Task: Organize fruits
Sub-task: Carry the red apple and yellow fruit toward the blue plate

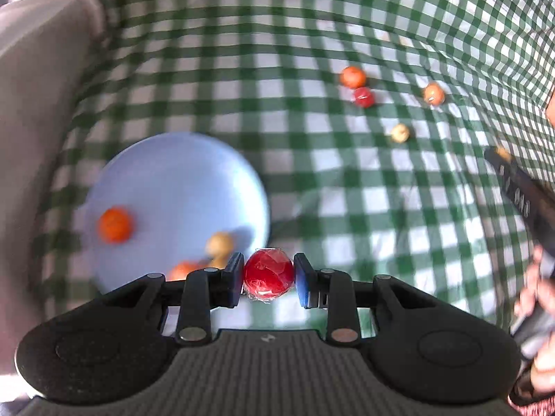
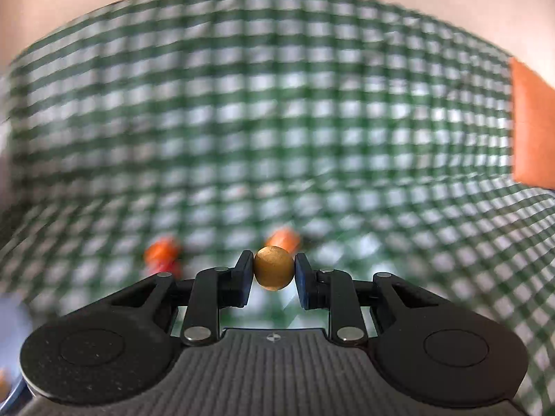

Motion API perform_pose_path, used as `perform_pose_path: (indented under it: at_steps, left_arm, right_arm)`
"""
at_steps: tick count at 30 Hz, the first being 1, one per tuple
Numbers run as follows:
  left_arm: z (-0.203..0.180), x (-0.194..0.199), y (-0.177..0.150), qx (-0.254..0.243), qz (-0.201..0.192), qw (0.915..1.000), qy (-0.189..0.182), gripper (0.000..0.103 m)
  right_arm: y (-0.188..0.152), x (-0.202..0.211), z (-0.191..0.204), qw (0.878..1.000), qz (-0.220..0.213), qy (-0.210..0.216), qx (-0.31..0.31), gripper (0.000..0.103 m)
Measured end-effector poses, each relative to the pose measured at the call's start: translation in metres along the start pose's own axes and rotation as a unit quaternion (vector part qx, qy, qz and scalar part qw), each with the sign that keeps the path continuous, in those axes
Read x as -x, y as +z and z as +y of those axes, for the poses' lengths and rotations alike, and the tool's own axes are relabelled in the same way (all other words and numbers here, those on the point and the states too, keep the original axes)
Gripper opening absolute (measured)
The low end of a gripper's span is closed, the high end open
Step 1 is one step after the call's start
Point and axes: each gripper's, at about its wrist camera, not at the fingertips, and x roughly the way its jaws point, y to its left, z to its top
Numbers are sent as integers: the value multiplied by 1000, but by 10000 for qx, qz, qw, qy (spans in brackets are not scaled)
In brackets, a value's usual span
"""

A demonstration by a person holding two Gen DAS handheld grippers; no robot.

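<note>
Right now the left tool (image 1: 269, 275) is clamped on a red fruit (image 1: 268, 275) wrapped in shiny film, its pads pressed to both sides, held above the checked tabletop (image 1: 347, 190) just right of the pale blue plate (image 1: 180, 173) at the lower left of the frame. On that plate lie an orange fruit (image 1: 115, 225), a tan one (image 1: 219, 244) and another orange one (image 1: 180, 271) half hidden behind the tool's left finger. The right tool (image 2: 273, 273) is clamped on a golden-brown fruit (image 2: 273, 272), carried over the cloth.

By my reading, both are in the carry stage of gathering fruit onto the plate. The left tool's next move calls for a short shift left over the plate's bare middle, a lowering, and then a gentle release so the round fruit does not roll off.

Loose fruit waits at the upper right of the left view: an orange-red one (image 1: 352, 77) touching a red one (image 1: 363, 97), another orange one (image 1: 434, 93) and a small tan one (image 1: 400, 133).

The right view is heavily blurred; two orange smears sit beyond the fingers, and the plate is barely a pale patch at the lower left edge. At the far right an orange block (image 2: 530, 128) is cut off and unidentifiable.
</note>
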Motion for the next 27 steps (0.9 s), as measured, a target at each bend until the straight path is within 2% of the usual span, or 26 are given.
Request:
perform_pose_path:
  at_steps: [4, 7, 12, 17, 22, 27]
  left_arm:
    - [34, 41, -36, 49, -229, 9997, 56, 34]
    - [55, 65, -60, 71, -409, 9991, 28, 34]
    - [86, 95, -99, 242, -697, 9973, -37, 34]
    - [111, 121, -132, 478, -948, 9941, -221, 34]
    - [118, 134, -149, 519, -1156, 9913, -346, 34]
    - [118, 138, -153, 528, -1258, 9897, -429, 34]
  right_arm:
    - [-24, 60, 44, 9975, 441, 485, 254, 26]
    - [-34, 99, 78, 9941, 584, 795, 455, 26]
    - [-37, 162, 131, 9867, 612, 1385, 593, 27]
    - [-32, 214, 176, 9773, 402, 1766, 1097, 27]
    - [-30, 243, 199, 9703, 310, 1939, 1416, 27]
    - [-37, 251, 208, 9658, 533, 2115, 1399, 27]
